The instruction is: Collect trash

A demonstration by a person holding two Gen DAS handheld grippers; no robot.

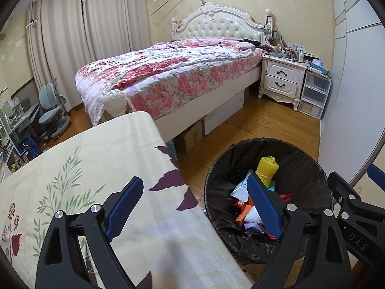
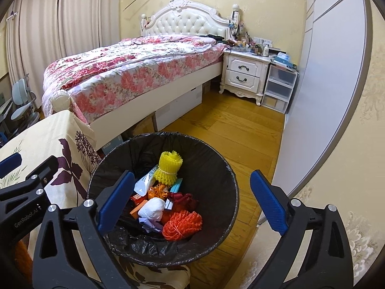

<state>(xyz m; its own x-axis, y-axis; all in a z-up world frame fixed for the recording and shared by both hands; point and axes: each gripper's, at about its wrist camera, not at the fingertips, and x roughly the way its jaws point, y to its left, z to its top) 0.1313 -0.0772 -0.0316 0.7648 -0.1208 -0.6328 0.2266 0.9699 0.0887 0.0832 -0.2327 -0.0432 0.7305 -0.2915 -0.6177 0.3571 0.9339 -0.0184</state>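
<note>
A round bin with a black liner point(image 1: 303, 161) point(image 2: 216, 168) stands on the wooden floor beside a table covered with a cream floral cloth point(image 1: 96, 163) point(image 2: 48, 142). Inside lie a yellow foam net point(image 1: 266, 167) point(image 2: 168, 166), an orange net point(image 2: 182, 224), a crumpled white wad point(image 2: 152, 208), a white packet point(image 2: 144, 184) and other scraps. My left gripper point(image 1: 195, 180) is open and empty, spanning the table's edge and the bin's left side. My right gripper point(image 2: 192, 175) is open and empty above the bin.
A bed with a floral quilt point(image 1: 168, 72) fills the room's middle. A white nightstand point(image 1: 281, 79) and clear plastic drawers point(image 1: 312, 96) stand at the back right, a grey wardrobe point(image 2: 324, 96) along the right. A desk chair point(image 1: 51, 110) is at the far left.
</note>
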